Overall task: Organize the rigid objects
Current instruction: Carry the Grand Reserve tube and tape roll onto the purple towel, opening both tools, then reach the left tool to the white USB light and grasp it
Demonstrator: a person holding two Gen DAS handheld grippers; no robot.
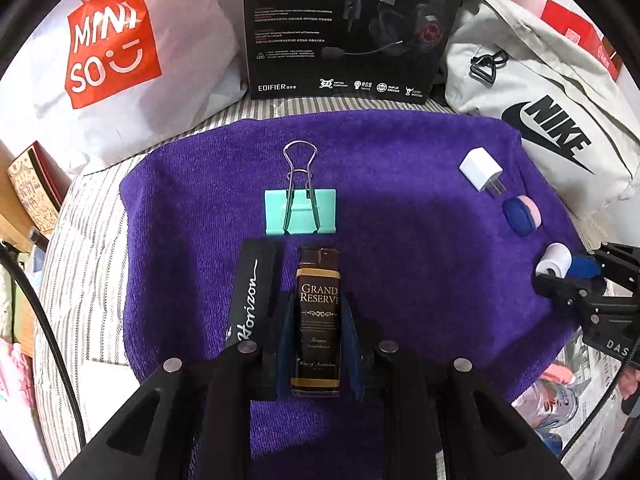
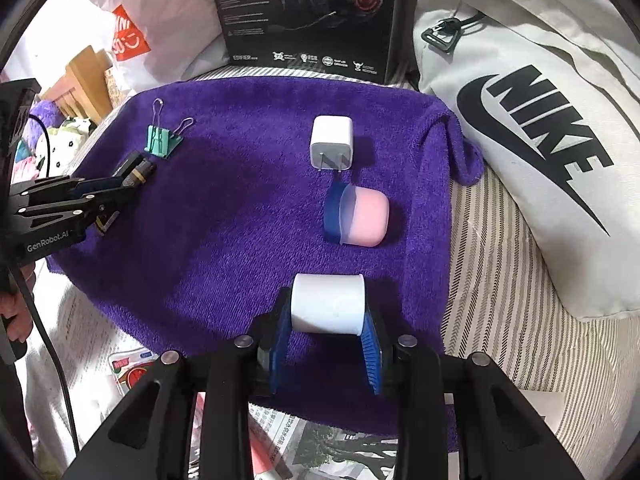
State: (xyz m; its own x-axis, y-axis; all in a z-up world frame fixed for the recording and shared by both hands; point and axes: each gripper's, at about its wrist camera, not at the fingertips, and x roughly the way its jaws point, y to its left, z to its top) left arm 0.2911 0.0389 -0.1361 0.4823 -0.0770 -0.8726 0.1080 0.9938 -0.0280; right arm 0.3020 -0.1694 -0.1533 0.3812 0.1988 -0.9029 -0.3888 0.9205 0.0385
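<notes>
A: What does the left tool (image 1: 319, 322) have?

B: It is clamped on a brown lighter (image 1: 319, 320) with a gold label. The blue pads press both long sides, and the lighter lies flat on the purple towel (image 1: 400, 240), near the towel's near edge, left of its middle.

A: Anything beside it?

B: A black lighter (image 1: 253, 296) with white script lies just to its left, touching the left finger's outer side or very close; I cannot tell which. Beyond both, toward the middle of the towel, sits a mint-green binder clip (image 1: 301, 211) with its wire handles pointing to the far edge.

A: And the right tool (image 2: 327, 334)?

B: A white cylinder (image 2: 328, 303) lies on its side between the blue fingers (image 2: 370, 354), near the towel's near edge on the right half. The left finger looks against its end; at the right end I cannot tell whether the pad still presses.

A: The rest of that side?

B: A pink cup with a blue lid (image 2: 358, 216) lies tipped over just beyond the cylinder, and a white charger plug (image 2: 331, 142) lies past it, prongs toward the cup. The towel covers a striped bed (image 2: 500, 300).
</notes>
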